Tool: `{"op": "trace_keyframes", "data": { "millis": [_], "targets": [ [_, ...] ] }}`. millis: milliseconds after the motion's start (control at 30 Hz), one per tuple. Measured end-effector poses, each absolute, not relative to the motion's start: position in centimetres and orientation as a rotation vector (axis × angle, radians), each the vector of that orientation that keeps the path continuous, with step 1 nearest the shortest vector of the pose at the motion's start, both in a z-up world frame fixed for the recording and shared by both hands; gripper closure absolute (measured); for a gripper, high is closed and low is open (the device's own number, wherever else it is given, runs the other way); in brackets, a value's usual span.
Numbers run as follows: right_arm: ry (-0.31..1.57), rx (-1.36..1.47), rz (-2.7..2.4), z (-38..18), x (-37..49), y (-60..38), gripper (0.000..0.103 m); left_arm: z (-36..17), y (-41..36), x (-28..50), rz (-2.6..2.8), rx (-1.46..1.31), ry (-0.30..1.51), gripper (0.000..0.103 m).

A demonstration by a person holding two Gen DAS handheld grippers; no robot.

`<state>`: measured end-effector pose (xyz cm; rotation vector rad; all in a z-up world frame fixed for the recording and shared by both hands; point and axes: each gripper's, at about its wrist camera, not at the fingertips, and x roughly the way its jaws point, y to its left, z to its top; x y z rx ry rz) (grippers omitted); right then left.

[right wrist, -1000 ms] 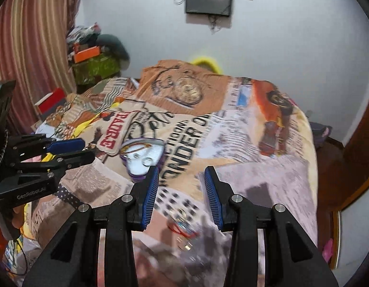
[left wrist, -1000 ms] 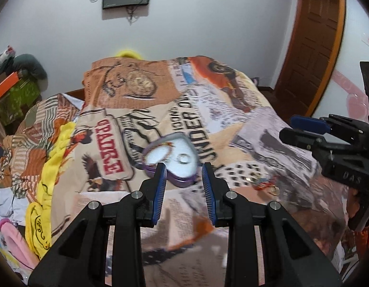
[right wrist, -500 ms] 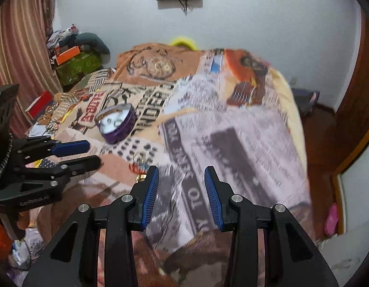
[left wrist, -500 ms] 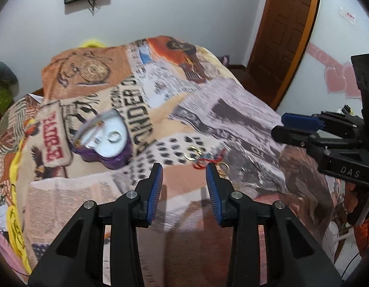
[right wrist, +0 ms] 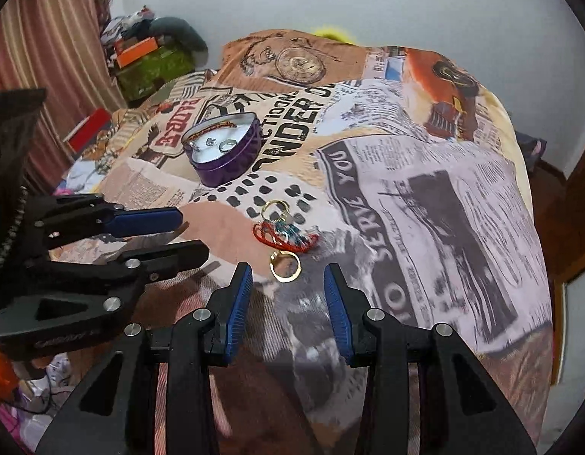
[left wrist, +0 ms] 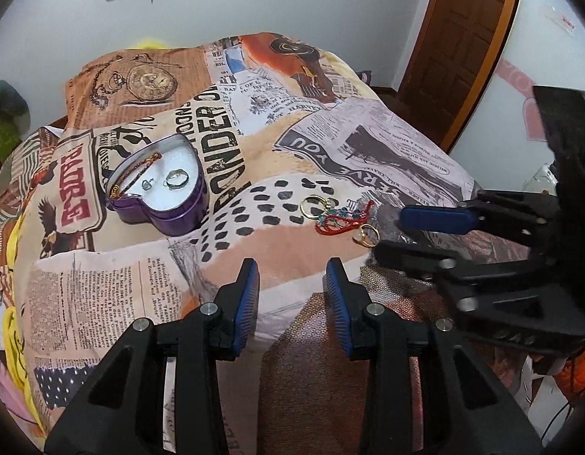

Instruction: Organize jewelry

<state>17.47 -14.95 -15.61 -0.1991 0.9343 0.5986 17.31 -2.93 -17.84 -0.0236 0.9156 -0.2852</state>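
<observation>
My left gripper (left wrist: 292,280) is wide apart, nothing between the pads, hovering over the bed (left wrist: 330,144) near its front edge. My right gripper (right wrist: 287,288) is likewise wide and holding nothing, just short of a gold ring (right wrist: 285,264). Beyond that ring: red bracelet (right wrist: 285,237) tangled with something teal, possibly an earring, then a second gold ring (right wrist: 274,206). Further back left, the open purple heart tin (left wrist: 167,204) holds a ring (left wrist: 176,179), a chain (left wrist: 135,170), and one small piece.
</observation>
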Motion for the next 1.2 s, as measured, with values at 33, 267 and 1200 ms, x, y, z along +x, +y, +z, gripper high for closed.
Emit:
{"op": "trace_keyframes", "data": {
  "millis": [33,267,1200],
  "targets": [
    [0.930,-0.216,0.600,-15.8,17.5,-14.6,0.069,-17.8,-2.8,17.4,-0.284,-0.024,0.915,0.066],
    [0.926,-0.239,0.638,-16.8,17.7,-14.1,0.088,-17.9,-2.4,17.6,-0.280,-0.038,0.919,0.066],
    [0.895,-0.073,0.578,-15.3,17.5,-19.5,0.088,-18.4,-5.5,23.5,-0.355,-0.055,0.994,0.069]
  ]
}}
